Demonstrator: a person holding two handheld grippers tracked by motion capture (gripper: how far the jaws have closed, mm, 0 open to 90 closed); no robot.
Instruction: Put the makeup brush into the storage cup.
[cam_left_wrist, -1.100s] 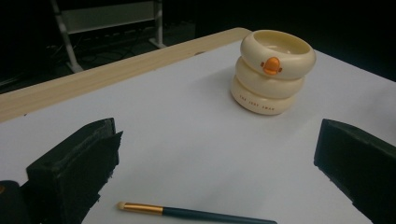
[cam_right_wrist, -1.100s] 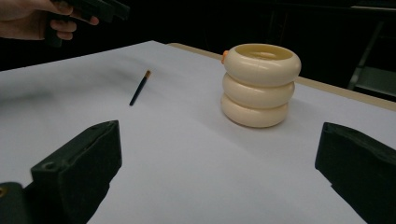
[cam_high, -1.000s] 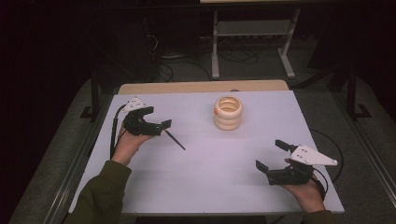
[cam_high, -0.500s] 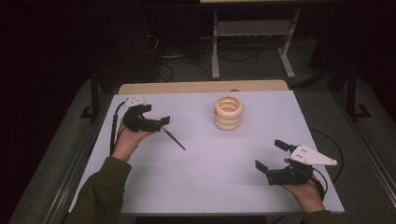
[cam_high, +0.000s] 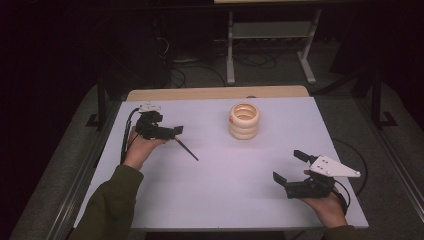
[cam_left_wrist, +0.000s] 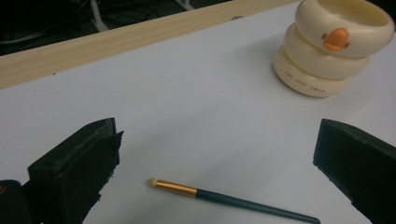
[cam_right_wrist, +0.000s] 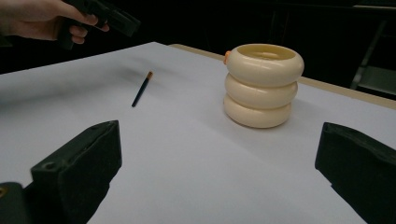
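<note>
My left tongs (cam_high: 167, 132) hang just above the white-topped bench (cam_high: 220, 195) at its left side, jaws spread wide with nothing between them. Just beyond them, in the left gripper view, lies the thin dark-handled make-up brush with a gold ferrule and a pale tip (cam_left_wrist: 224, 198), flat on the bench, its tip pointing toward my left hand (cam_high: 140, 150). In the high view the brush (cam_high: 186, 149) sits just beside the left tongs on their inner side, not touching them.

My right tongs (cam_high: 290, 167) rest low near the front right corner of the bench, jaws also wide apart and empty, held in my right hand (cam_high: 327, 207). They look across at the cream-coloured holder shaped like three stacked rings with a small orange mark near its top (cam_right_wrist: 263, 85), which stands upright toward the far middle of the bench, well apart from both tongs and from the brush.
</note>
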